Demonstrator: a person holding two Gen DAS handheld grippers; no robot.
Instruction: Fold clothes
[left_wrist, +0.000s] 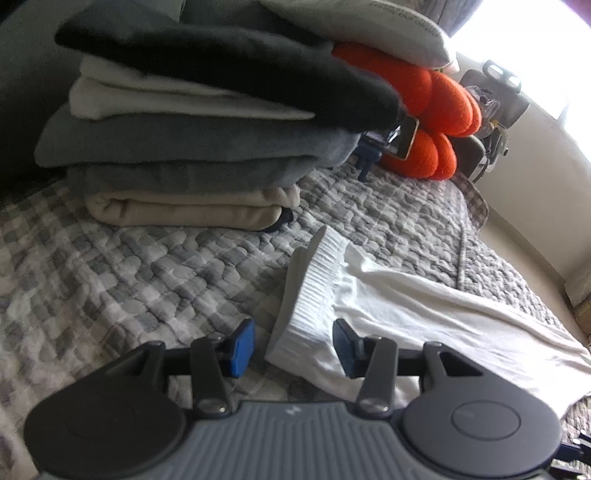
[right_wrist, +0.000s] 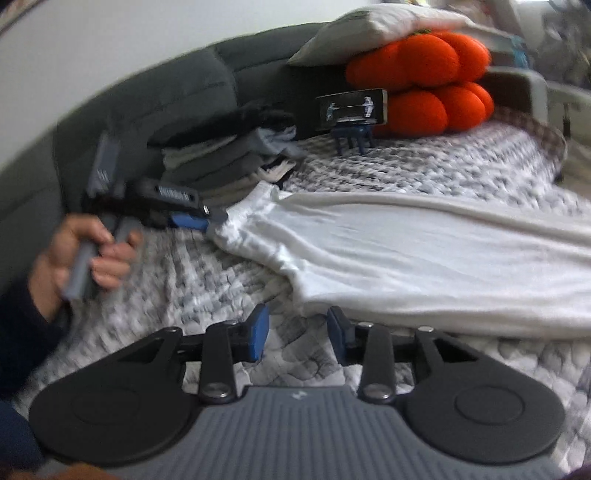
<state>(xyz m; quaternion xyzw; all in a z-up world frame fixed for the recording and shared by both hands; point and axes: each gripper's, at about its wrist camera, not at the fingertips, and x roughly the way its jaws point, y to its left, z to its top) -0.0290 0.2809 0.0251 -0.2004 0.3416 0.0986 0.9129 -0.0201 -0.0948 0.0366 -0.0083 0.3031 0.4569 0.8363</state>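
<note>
Several folded garments stacked (left_wrist: 177, 147) already on the bed (left_wrist: 129, 266); white ribbed-hem top (right_wrist: 406, 251) spread flat there, not yet folded. Left gripper (left_wrist: 293, 347) fingers apart around the hem; right gripper (right_wrist: 297, 334) fingers apart, empty.

Daylight is pouring in from a window (left_wrist: 524, 48) at the upper right, blowing out to pure white glare there. The stack of folded clothes (left_wrist: 184, 147) is showing soft and smeared. In the right wrist view, motion blur is smudging the hand (right_wrist: 85, 254) and the bedspread (right_wrist: 424, 166). Fisheye distortion is bending the edges.
</note>
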